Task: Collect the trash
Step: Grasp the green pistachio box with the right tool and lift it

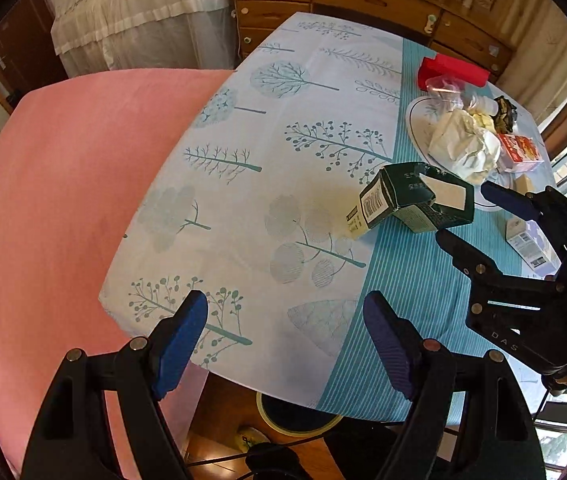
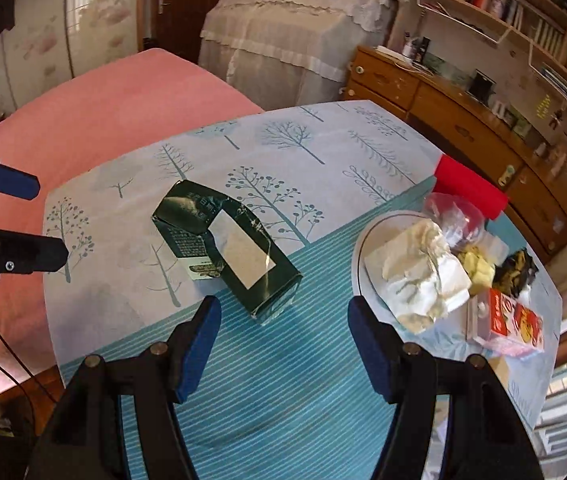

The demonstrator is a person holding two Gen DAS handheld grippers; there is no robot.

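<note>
Both claws hang released, jaws apart and empty: left claw [image 1: 285, 342], right claw [image 2: 283, 346]. A crushed dark-green cardboard carton [image 2: 229, 246] with small unreadable print lies on the tree-patterned desk [image 2: 323, 152] just ahead of the right claw; beyond to its right, a white plate [image 2: 363, 248] of crumpled paper.

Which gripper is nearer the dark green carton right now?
Right. The right gripper hangs open just beside the dark green carton, its fingertips at the carton's end. The left gripper is open too, farther back over the table's near edge.

Both hand-held grippers [image 1: 285, 332] [image 2: 283, 338] agape, empty
</note>
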